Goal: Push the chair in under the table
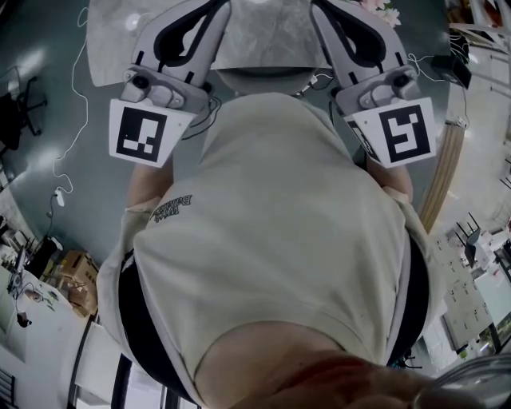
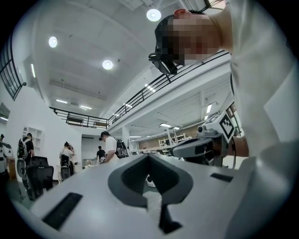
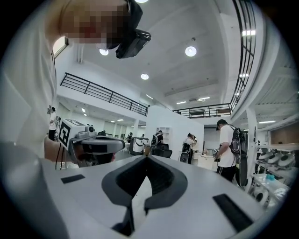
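In the head view my left gripper (image 1: 209, 16) and right gripper (image 1: 331, 16) are held up side by side in front of my chest, pointing away from me toward a pale grey cloth-covered table (image 1: 271, 40). A pale curved edge (image 1: 263, 80) shows just below the cloth; whether it is the chair I cannot tell. In the left gripper view the left gripper (image 2: 149, 156) has its jaws together with nothing between them, and the right gripper (image 2: 201, 147) shows beside it. The right gripper (image 3: 147, 158) is likewise shut and empty, with the left gripper (image 3: 93, 142) beside it.
My torso in a beige shirt (image 1: 279, 240) fills most of the head view. A dark office chair (image 1: 24, 104) stands far left, a white cable (image 1: 76, 96) trails over the floor, and boxes (image 1: 72, 272) sit lower left. People (image 2: 110, 147) (image 3: 229, 144) stand in the hall.
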A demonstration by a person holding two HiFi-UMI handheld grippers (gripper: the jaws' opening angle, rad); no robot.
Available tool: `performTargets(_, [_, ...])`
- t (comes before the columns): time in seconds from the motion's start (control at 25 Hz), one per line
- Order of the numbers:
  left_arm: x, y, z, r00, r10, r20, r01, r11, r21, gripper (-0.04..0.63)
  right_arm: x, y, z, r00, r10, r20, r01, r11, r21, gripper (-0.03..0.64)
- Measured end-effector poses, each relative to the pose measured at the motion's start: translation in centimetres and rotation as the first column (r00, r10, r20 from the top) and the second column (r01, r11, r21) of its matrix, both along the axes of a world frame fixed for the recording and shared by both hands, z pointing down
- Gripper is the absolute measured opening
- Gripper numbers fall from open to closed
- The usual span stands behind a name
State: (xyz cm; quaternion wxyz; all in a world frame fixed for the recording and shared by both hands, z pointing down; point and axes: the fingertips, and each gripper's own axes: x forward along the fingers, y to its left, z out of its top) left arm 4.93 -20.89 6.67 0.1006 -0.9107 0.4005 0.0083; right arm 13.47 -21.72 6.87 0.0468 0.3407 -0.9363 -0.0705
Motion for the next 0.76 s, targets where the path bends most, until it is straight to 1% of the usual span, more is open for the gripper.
performTargets(0.2, [-0.01,0.11,0.35,1.0,-0.004,-0.013,0.004,1.0,-0.013,0.009,-0.07,-0.13,0.28,1.0,-0.009,0.027,0.01,1.0,-0.028,0.009])
performTargets(0.36, [0.02,0.03,0.6,1.0,-0.005,-0.01,0.005,1.0,-0.025,0.009,0.04,-0.18,0.24,1.0,-0.009,0.021,0.009,1.0,-0.021,0.009])
performTargets(0.52, [-0.39,0.22,0.32,0.999,-0.005,-0.039,0.003,0.999,-0.034,0.009,-0.29,0.04,0.12,0.999,-0.018,0.034,0.019,0.999,-0.034,0.009])
performTargets(0.76, [-0.31,-0.15,0.87,1.0,-0.006,-0.012,0.006,0.999,-0.035,0.009,-0.25,-0.19,0.1,0.999,-0.019,0.034,0.02,0.999,-0.027,0.009])
